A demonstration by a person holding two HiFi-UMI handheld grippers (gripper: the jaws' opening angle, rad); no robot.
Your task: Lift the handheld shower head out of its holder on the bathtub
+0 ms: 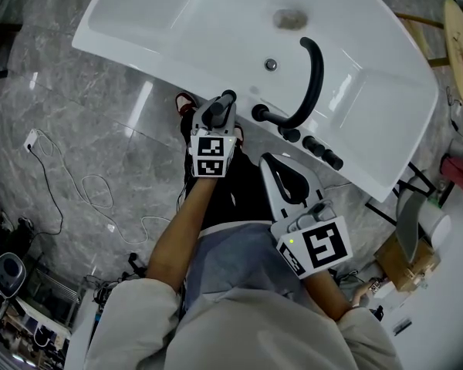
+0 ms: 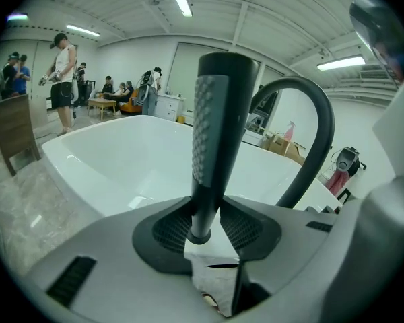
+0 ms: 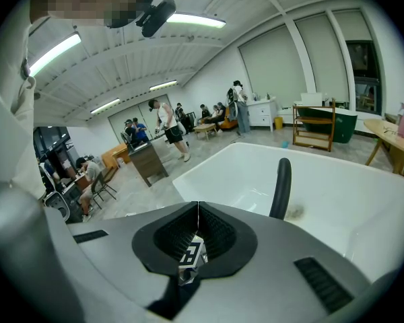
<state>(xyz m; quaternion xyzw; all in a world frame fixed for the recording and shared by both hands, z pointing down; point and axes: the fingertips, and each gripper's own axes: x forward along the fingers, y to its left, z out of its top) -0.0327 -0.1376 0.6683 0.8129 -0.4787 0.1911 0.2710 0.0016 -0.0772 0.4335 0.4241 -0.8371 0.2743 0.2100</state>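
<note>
While your left tool is clamped on the handheld shower head, your right tool isn't holding anything. Its jaws are pressed together with nothing between them.

The shower head is a dark stick with a dotted strip down one side. In the left gripper view it stands upright between the pads, which squeeze it near its lower end. That end shows right at the pads with something white under it. I honestly can't make out the holder, so I can't tell if the head is seated in it or clear of it.

From the head view, the white bathtub fills the 12 o'clock side, with the drain up near the top. Your left tool sits over the near rim, about the middle of the view. The black curved spout arches at roughly 2 o'clock from it, close by but not touching. A row of black knobs runs along the rim toward 4 o'clock of the spout's base.

Your right tool hangs at about 5 o'clock from the left one, off the tub edge and over your lap. A white cable snakes across the grey marble floor out at 9 o'clock.
</note>
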